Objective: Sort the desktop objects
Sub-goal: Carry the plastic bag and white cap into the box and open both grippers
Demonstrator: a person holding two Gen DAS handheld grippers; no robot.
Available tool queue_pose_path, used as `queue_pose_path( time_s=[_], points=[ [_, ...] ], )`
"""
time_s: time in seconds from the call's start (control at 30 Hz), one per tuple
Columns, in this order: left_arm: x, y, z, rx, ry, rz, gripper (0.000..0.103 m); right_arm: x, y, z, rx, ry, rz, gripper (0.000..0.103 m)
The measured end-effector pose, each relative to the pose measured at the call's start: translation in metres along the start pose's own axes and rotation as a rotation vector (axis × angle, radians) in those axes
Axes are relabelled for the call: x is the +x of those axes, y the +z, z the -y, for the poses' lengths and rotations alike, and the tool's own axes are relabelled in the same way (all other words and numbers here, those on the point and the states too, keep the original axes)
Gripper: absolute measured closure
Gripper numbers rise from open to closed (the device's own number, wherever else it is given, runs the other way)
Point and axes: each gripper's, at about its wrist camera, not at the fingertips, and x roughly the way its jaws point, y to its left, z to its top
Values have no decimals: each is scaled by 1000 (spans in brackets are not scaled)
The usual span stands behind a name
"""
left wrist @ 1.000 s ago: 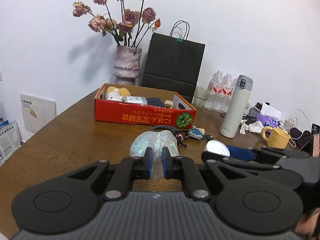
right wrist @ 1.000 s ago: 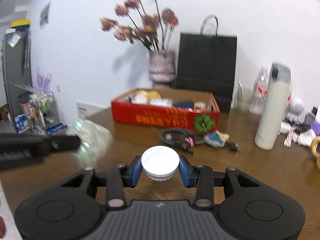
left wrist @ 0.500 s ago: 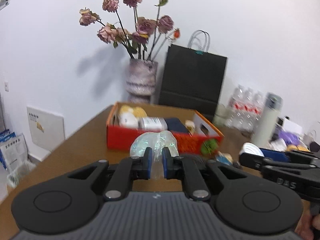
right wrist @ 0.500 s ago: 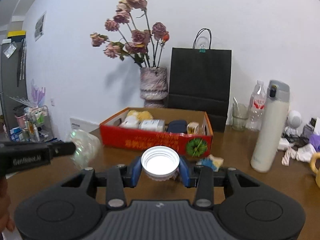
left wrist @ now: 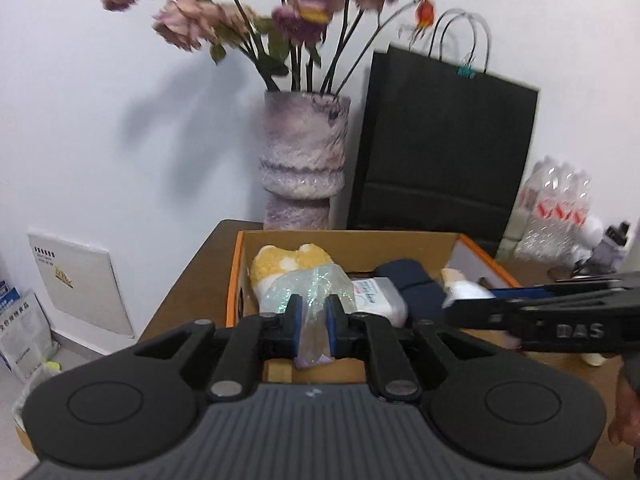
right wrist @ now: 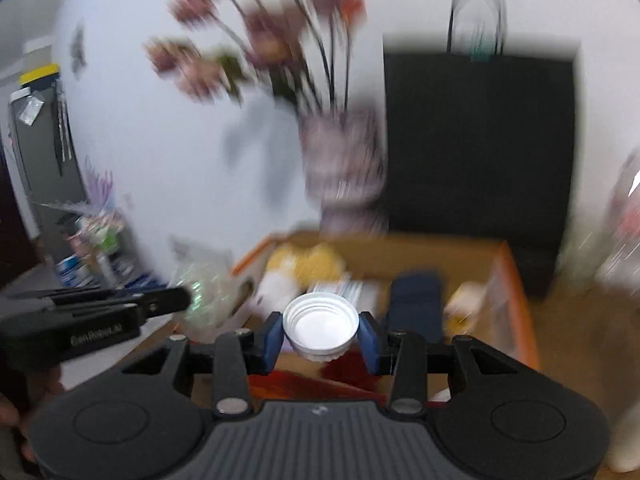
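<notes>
A: Since a second ago, what changes?

B: Both my claws have come forward from the open table to the cardboard box [left wrist: 420,242]. It was well ahead of me then; now it sits right under my fingertips, its inside fills both views, and the near wall is below the fingers.

A: Left claw?

B: My left gripper [left wrist: 311,322] is clenched on the crinkly iridescent wrapper [left wrist: 308,288], same pinch as before. The wrapper hangs over the box's near-left part, in front of the yellow plush [left wrist: 290,258].

A: Right?

B: My right gripper [right wrist: 320,334] is grasping the white cap [right wrist: 320,324] between the blue pads [right wrist: 272,338], open side up. The cap hovers over the box's near edge, short of the navy pouch [right wrist: 416,300]. That view is heavily blurred, so I judge that claw is moving fast.

A: Meaning for the task?

B: Carry looks nearly done; both items are over the box and neither is dropped yet. Next is probably release, left first since it's further in. The wrapper is light and may cling to the pads. The vase [left wrist: 306,160] behind the box is near but out of the way.
</notes>
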Motion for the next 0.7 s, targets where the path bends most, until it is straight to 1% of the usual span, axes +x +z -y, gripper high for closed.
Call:
queue_pose_path(
  time_s=[0.07,0.13,0.2,0.27,0.3,0.33,0.37,0.43,0.47,0.5,0.53,0.57,0.67,0.7],
  points=[
    [21,6,-6,-14,6,-67,89,30,12,3,19,31,-64,64],
    [35,5,-9,-6,-6,-130,78,60,20,3,44,39,-121,63],
    [40,2,-10,8,19,-136,72,88,22,2,64,46,-191,61],
    [39,2,-13,11,21,-134,70,113,18,3,80,61,-253,55],
    [38,2,-17,-5,18,-134,68,123,13,3,86,49,-290,53],
    [34,2,-20,-21,10,-132,65,130,10,3,88,16,-318,53],
    [31,4,-22,-31,7,-129,63,131,9,2,83,9,-320,53],
    [21,7,-23,-34,12,-117,55,119,9,3,89,16,-277,51],
    [14,8,-22,-31,13,-110,53,110,11,5,95,15,-252,46],
    [11,12,-20,-27,13,-108,47,100,14,7,99,12,-224,38],
    [7,15,-18,-21,14,-105,42,88,18,10,102,6,-199,36],
    [2,17,-15,-19,20,-102,38,78,21,13,103,-4,-180,33],
    [-12,23,-4,-22,31,-97,18,44,25,22,95,-53,-152,31],
    [-18,23,0,-32,31,-85,1,33,26,25,92,-72,-151,29]
  ],
)
